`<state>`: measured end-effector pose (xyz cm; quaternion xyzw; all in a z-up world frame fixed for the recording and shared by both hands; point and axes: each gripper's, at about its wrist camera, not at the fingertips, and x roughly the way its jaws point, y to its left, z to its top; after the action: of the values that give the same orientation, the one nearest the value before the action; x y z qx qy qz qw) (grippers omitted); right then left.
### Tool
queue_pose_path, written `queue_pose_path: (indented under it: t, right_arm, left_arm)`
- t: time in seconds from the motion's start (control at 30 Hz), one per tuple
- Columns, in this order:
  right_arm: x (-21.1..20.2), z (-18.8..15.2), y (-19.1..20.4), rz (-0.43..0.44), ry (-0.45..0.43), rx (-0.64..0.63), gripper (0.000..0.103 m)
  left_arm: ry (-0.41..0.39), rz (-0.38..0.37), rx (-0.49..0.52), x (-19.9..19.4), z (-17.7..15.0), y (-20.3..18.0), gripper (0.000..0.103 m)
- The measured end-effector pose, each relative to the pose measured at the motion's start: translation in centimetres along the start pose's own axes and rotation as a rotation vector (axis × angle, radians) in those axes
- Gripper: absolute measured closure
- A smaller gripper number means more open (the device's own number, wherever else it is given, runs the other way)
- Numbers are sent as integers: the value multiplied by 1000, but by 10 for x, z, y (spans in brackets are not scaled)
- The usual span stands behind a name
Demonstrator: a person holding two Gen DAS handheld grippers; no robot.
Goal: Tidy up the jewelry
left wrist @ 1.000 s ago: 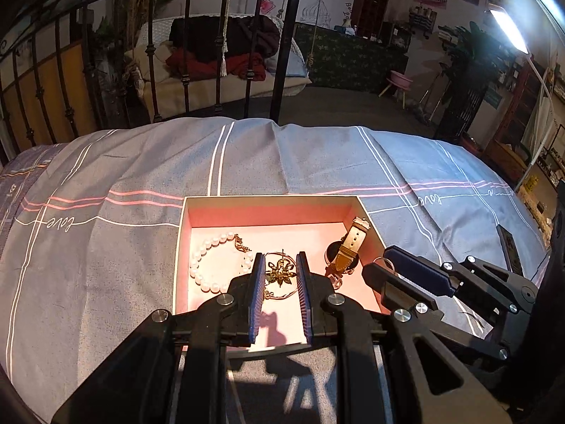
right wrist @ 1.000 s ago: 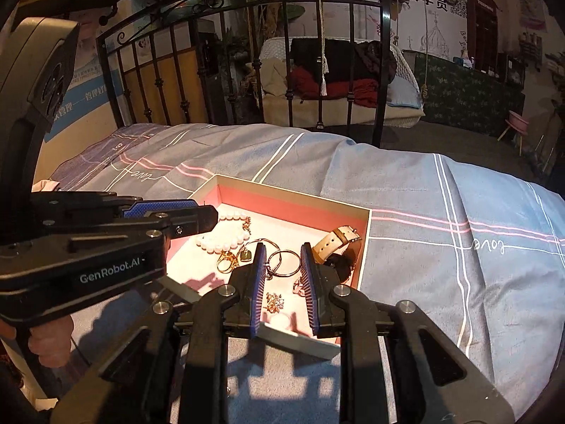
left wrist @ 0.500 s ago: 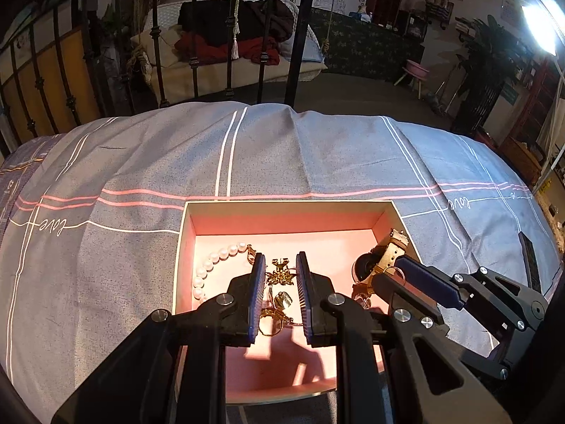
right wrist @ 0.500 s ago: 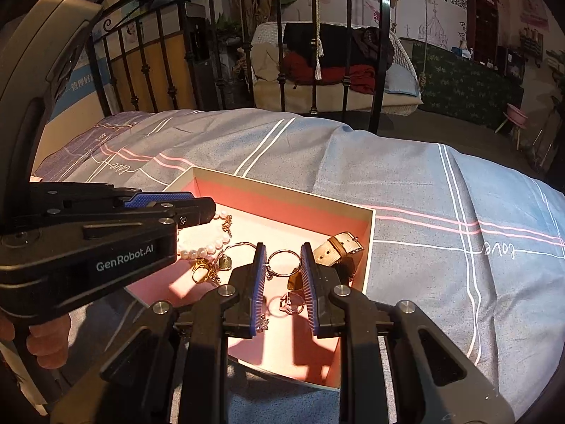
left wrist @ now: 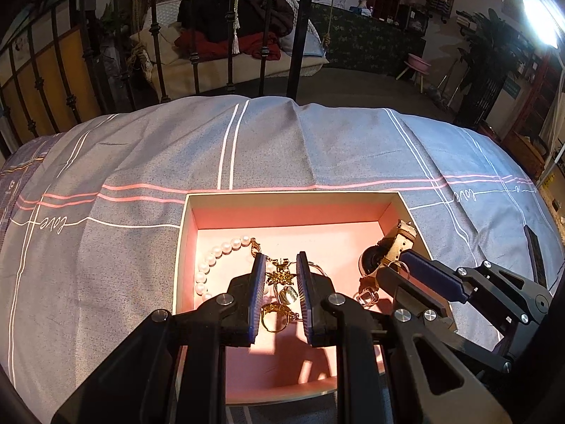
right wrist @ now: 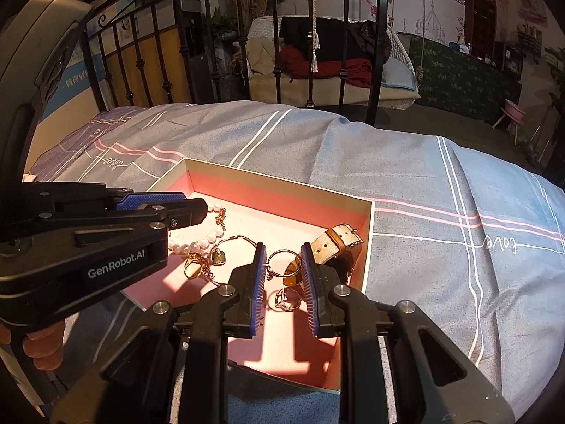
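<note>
While both claws, the left claw (left wrist: 279,295) and the right claw (right wrist: 283,284), hover narrowly parted and empty over the box (left wrist: 282,196), better pinch one ring (right wrist: 280,263) alone, not the tangle.

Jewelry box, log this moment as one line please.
stage: both tools over box | left tool: narrow gap, above gold brooch | right tool: narrow gap, above rings | nothing gripped

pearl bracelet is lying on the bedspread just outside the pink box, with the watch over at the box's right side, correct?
Not quite: the pearl bracelet lies inside the pink box, at its left side, as the left wrist view shows. The watch is at the right side.
</note>
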<state>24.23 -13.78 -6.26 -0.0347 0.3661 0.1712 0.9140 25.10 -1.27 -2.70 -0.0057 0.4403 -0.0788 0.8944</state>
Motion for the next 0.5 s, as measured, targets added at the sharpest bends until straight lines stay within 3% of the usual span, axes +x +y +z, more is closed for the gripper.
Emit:
queue_pose_path:
  t: [0.1,0.17,0.2,0.23,0.27,0.5]
  right_arm:
    - [-2,0,1,1,-4,-7,82]
    - [-4,0,3,0,1,-9,76]
    - [-7,-1,3,-1,-2,-11,57]
    - [-11,-2,4,-13,-13,-15,47]
    - [-17,-3,5,-22,-28,-19,37]
    - [-60,-38,10,0,-57,-6,22]
  left_arm:
    - [7,6,0,0,0,1,85]
    - [5,0,-10,-3,0,3,66]
    - [-5,10,-20,-5,0,5,42]
    - [-26,20,-33,-10,1,7,30]
    - [-50,22,-48,-16,0,9,28]
    - [-96,-13,-65,-55,-28,14,25]
